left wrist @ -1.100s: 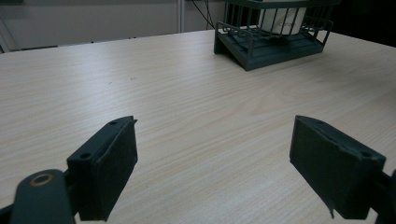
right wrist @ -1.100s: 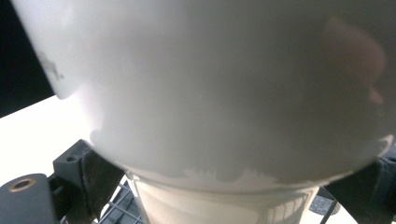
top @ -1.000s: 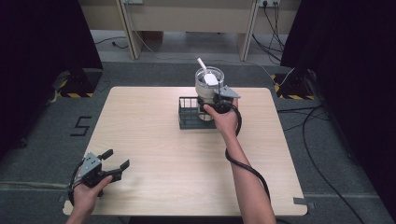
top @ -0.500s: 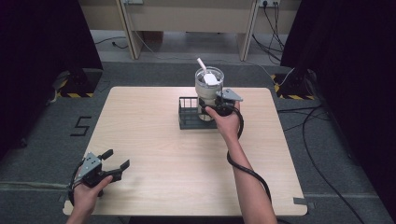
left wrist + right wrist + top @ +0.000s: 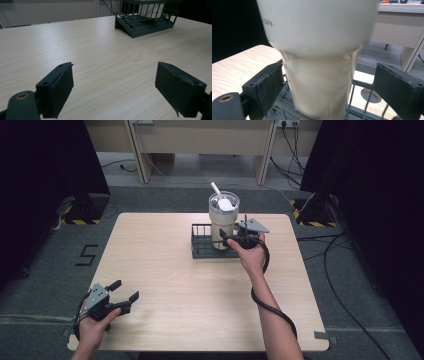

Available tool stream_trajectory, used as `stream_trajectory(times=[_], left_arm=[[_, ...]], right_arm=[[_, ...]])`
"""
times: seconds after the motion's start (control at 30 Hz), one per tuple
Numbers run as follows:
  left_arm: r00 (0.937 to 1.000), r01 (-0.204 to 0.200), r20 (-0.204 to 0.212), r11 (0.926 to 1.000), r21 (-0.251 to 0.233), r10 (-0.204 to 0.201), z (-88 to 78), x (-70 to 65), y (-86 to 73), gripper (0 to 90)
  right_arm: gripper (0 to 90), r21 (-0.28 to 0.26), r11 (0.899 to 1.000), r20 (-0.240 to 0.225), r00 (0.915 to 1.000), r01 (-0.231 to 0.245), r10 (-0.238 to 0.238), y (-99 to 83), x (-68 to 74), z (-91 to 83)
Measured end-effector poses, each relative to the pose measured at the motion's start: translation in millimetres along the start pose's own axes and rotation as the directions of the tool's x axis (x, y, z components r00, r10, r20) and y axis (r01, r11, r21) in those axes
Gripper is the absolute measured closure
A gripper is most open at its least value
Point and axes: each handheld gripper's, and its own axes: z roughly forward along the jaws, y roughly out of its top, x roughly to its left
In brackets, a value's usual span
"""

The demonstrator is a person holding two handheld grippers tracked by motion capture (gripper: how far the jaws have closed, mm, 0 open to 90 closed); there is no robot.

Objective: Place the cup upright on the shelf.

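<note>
Two black jaws of the right gripper [image 5: 325,87] spread wide, one on each side of a cream tumbler [image 5: 319,50], neither pad seen touching it. Printed on the cup wall up and left of the jaws: "Daily.", earlier letters cut off. Standing upright, long axis vertical, narrow base down inside a dark wire basket [image 5: 359,100]. From the high view, a lid and white straw [image 5: 215,188] leaning away from the gripper, unseen from the right gripper view. Left gripper [image 5: 113,87] likewise wide apart, holding nothing, low over the wooden table [image 5: 87,50]; basket and tumbler base well ahead of it, to the right.
</note>
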Motion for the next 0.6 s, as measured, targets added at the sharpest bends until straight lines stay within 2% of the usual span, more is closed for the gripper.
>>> stream_trajectory(times=[0.33, 0.6], left_arm=[[1.0000, -0.004, -0.001, 1.0000, 0.002, 0.004, 0.0, -0.9, -0.1, 14.5], [1.0000, -0.007, 0.000, 1.0000, 0.004, 0.007, 0.0, -1.8, -0.1, 14.5]], right_arm=[[10.8, 0.011, 1.000, 0.001, 1.0000, -0.004, 0.004, -10.7, -5.4, -24.3], [10.9, 0.000, 1.000, 0.011, 0.9998, -0.016, 0.016, -21.4, -12.2, -52.1]])
